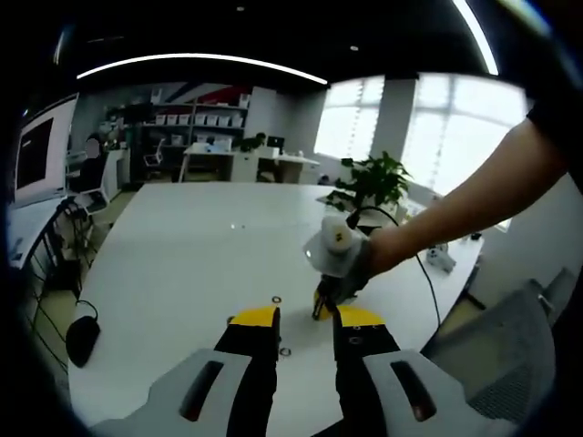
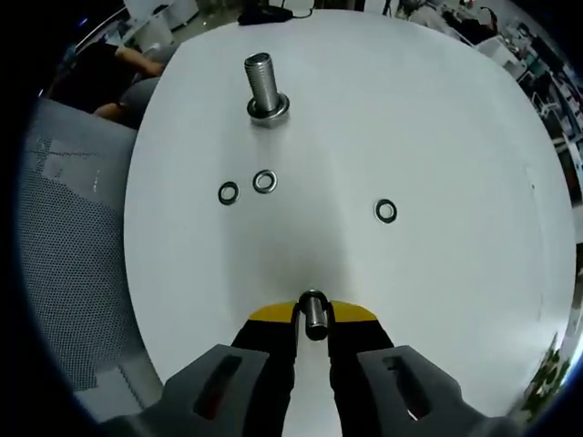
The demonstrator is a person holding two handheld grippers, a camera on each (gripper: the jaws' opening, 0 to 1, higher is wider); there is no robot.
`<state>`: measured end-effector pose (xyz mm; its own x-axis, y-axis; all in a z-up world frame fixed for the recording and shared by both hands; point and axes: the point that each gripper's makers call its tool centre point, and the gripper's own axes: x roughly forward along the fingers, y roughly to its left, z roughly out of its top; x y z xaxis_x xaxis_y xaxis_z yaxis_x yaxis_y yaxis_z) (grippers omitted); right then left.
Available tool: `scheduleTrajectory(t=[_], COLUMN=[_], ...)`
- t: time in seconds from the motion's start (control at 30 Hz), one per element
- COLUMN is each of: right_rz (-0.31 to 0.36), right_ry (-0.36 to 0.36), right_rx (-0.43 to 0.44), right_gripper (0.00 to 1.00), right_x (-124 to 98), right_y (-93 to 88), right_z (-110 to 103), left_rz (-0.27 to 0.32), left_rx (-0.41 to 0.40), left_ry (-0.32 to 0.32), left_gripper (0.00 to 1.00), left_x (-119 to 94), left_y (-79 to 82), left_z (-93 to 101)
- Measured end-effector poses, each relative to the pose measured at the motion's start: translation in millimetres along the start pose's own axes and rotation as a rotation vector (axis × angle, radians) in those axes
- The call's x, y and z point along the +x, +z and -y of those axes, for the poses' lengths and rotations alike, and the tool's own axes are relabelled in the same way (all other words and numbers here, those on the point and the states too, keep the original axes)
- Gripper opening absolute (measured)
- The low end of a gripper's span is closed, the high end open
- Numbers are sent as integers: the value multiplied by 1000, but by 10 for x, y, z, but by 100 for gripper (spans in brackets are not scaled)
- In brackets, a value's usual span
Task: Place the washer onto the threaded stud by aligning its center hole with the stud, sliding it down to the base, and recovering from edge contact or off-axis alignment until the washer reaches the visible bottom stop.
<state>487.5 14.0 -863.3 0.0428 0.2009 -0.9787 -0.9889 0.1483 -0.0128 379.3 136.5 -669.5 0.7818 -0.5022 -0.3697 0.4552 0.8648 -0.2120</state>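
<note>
A threaded stud (image 2: 261, 80) stands upright on its wide base (image 2: 270, 108) at the far side of the white table (image 2: 437, 127). Three loose washers lie flat between it and me: one washer (image 2: 228, 193), a second (image 2: 265, 181) and a third (image 2: 386, 211). My right gripper (image 2: 314, 320) is shut on a small metal piece (image 2: 314, 317); I cannot tell whether it is a washer on edge or a short stud. My left gripper (image 1: 306, 319) is open just above the table, and the right gripper (image 1: 335, 257) reaches in close to its tips. Washers (image 1: 276, 299) lie nearby.
A grey mesh chair (image 2: 64, 218) stands at the table's edge. A person's forearm (image 1: 474, 196) stretches in from the right. A black mouse (image 1: 82, 339) lies near the left edge, a plant (image 1: 375, 178) and desks stand beyond the far end.
</note>
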Motion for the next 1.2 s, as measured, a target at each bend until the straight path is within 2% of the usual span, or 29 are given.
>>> scheduleTrajectory(t=[0.33,0.67,0.87,1.07,1.2], right_rz=[-6,39,33,57,78], right_ry=[10,23,17,11,15], right_rx=[2,54,62,72,111], right_gripper=[17,22,26,28,29], right_x=[22,-32,-41,-98,-137], right_y=[-18,110,70,83,85], right_z=[-20,-26,-19,16,41], left_rz=[-8,-12,-14,-9,-8], left_rx=[-13,-48,-51,-56,-56], left_ry=[-1,8,5,10,12], left_gripper=[21,21,21,21,21], left_x=[3,-4,8,-5,-6], left_y=[-22,-49,-51,-47,-45], left_z=[-9,-55,-47,-55,-56])
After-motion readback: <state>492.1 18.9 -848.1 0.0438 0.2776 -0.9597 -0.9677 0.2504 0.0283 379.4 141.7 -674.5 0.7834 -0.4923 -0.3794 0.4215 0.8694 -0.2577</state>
